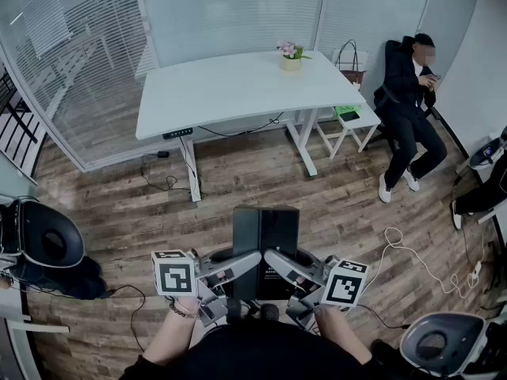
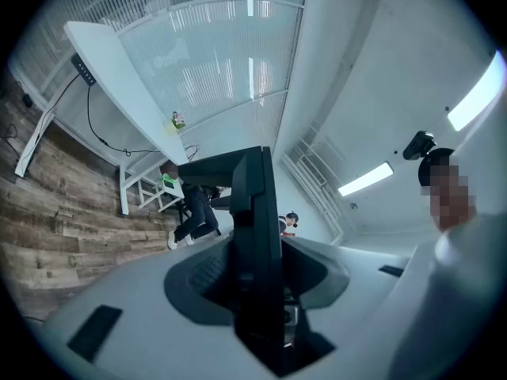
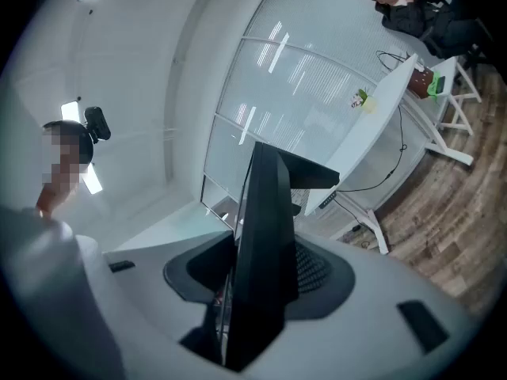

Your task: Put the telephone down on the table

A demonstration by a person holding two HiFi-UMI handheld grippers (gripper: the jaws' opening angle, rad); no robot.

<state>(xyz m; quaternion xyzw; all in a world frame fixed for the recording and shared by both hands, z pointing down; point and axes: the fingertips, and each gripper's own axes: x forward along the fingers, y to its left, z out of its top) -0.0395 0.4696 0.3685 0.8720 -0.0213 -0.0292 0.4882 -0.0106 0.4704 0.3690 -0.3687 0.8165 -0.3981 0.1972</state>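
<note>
The telephone (image 1: 265,244) is a flat black slab held in the air in front of me, over the wooden floor. My left gripper (image 1: 247,261) clamps its left side and my right gripper (image 1: 274,260) its right side. In the left gripper view the telephone (image 2: 257,228) stands edge-on between the jaws of the left gripper (image 2: 259,291), whose pads press on both faces. The right gripper view shows the same: the telephone (image 3: 265,228) is pinched edge-on by the right gripper (image 3: 257,295). The white table (image 1: 230,89) stands across the room, far from both grippers.
A small pot of flowers (image 1: 291,57) sits at the table's far right corner. A person in dark clothes (image 1: 408,101) sits at the right beside a low white stool (image 1: 348,123). Office chairs stand at lower left (image 1: 43,241) and lower right (image 1: 440,343). A white cable (image 1: 408,252) lies on the floor.
</note>
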